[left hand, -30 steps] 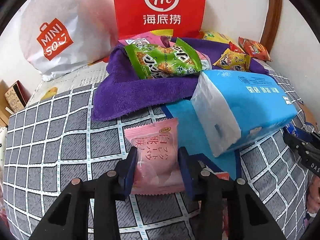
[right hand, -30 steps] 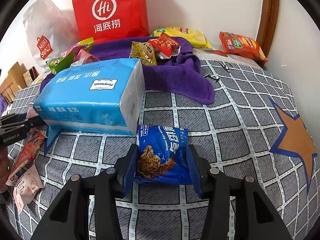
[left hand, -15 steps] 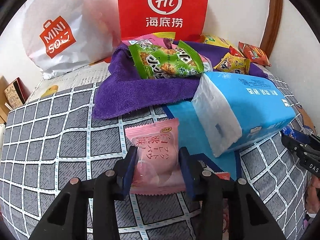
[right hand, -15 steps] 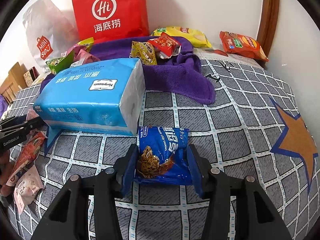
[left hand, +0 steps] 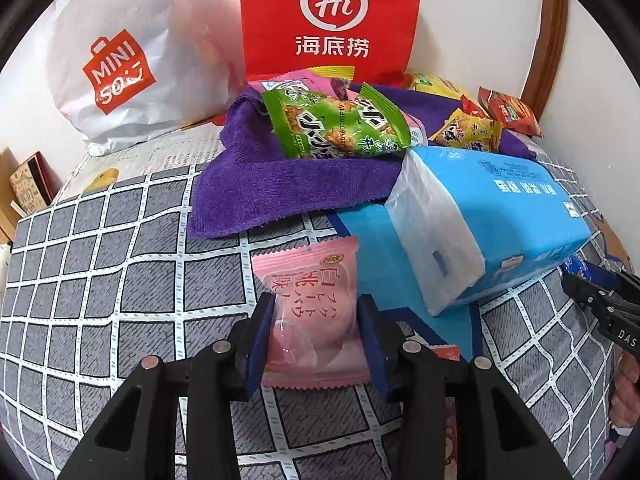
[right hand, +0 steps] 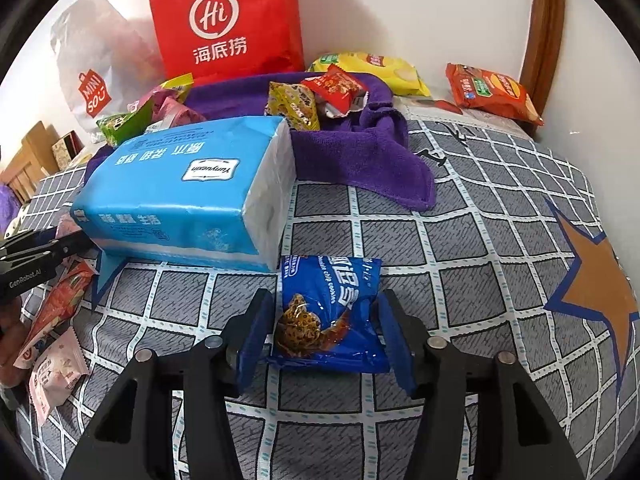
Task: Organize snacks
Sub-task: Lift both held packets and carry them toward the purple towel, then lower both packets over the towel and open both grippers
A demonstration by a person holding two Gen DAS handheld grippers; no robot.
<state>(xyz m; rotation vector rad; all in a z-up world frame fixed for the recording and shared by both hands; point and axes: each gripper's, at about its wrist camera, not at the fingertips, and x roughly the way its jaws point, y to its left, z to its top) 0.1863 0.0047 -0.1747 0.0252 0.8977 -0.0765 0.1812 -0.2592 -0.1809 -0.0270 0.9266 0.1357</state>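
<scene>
My left gripper (left hand: 316,320) is shut on a pink snack packet (left hand: 312,300) and holds it above the checked bedcover (left hand: 120,280). My right gripper (right hand: 324,320) is shut on a blue cookie packet (right hand: 328,312) just in front of a blue tissue pack (right hand: 188,196). The tissue pack also shows in the left wrist view (left hand: 488,220). A green snack bag (left hand: 336,128) and several other snack packets lie on a purple towel (left hand: 280,188). The left gripper shows at the left edge of the right wrist view (right hand: 32,256).
A red paper bag (left hand: 332,16) and a white Miniso bag (left hand: 120,60) stand against the wall. Yellow (right hand: 372,68) and orange (right hand: 492,92) chip bags lie at the back right. Loose packets (right hand: 56,340) lie at the left. A wooden bed post (right hand: 540,40) stands at the right.
The left gripper has moved slightly forward with the pink packet in it. The right gripper has stayed nearly still with the blue packet.
</scene>
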